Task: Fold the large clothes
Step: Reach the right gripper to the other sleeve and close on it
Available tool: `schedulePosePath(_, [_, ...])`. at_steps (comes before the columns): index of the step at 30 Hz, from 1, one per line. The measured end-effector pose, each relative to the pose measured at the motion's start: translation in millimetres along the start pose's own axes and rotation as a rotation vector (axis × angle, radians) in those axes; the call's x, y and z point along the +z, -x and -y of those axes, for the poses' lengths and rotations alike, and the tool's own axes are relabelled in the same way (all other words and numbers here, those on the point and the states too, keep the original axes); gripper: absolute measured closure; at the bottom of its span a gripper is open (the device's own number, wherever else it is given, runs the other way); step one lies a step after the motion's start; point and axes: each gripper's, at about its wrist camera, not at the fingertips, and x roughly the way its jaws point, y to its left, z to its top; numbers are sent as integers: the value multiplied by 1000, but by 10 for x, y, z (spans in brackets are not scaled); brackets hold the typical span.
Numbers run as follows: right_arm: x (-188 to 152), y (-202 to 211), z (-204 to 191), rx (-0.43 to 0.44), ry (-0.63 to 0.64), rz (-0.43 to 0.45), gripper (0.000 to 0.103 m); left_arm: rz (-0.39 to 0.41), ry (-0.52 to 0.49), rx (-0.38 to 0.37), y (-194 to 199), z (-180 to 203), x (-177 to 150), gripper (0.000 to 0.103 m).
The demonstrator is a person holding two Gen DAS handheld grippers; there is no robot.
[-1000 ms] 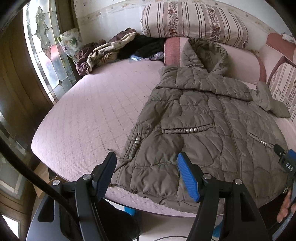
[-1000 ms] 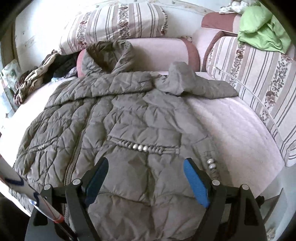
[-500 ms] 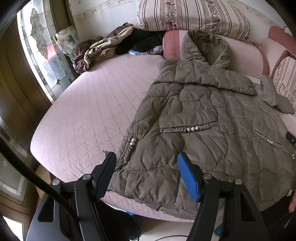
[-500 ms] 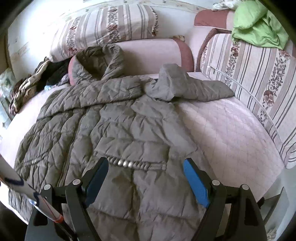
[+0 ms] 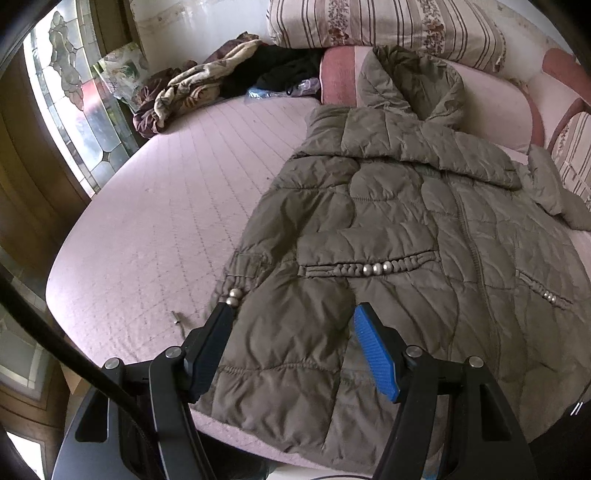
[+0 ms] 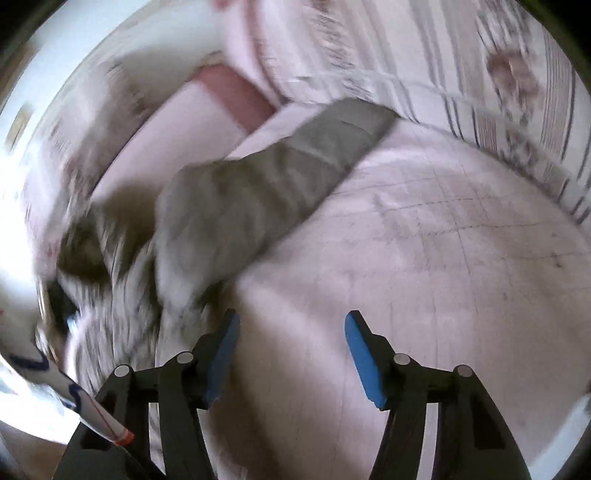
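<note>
**Grippers over a quilted coat on the bed**

Left gripper (image 5: 293, 343): we aim it steeply downward at the near hem of the olive quilted coat (image 5: 388, 229). Its jaws stand apart, spanning the lower left panel of the coat from above, and we cannot tell whether the black finger (image 5: 210, 347) or the blue-padded finger (image 5: 376, 354) touches the fabric; nothing is pinched between them.

Coat: it lies front up on the pink quilted bed (image 5: 155, 229), hood (image 5: 410, 85) toward the striped pillow (image 5: 384, 26), hem at the near edge. Beaded trim (image 5: 369, 267) marks the pocket. A heap of other clothes (image 5: 207, 85) sits at the far left corner, beside the stained-glass window (image 5: 70, 99).

Right gripper (image 6: 291, 350): we hold it pitched down over bare mattress (image 6: 443, 258), just to the right of the coat's sleeve (image 6: 258, 192), which runs up toward the striped cushions (image 6: 480, 74). This view is blurred. The jaws have just been closing, yet a gap remains and nothing lies between the pads; only bedding shows there.

Writing: we find no legible lettering in either view.
</note>
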Motion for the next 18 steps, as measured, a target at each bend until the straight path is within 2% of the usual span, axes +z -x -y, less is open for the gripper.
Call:
schedulePosePath(7, [660, -642, 493, 51, -217, -3, 45, -49, 6, 13, -249, 138, 108, 35])
schedulePosePath(16, [1327, -1179, 610, 51, -298, 58, 47, -77, -22, 72, -517, 338, 274, 35])
schedulePosePath(17, [1417, -1224, 626, 49, -310, 64, 50, -76, -25, 80, -531, 349, 288, 35])
schedulePosePath(18, [1474, -1251, 630, 46, -316, 65, 58, -77, -27, 87, -547, 357, 302, 35])
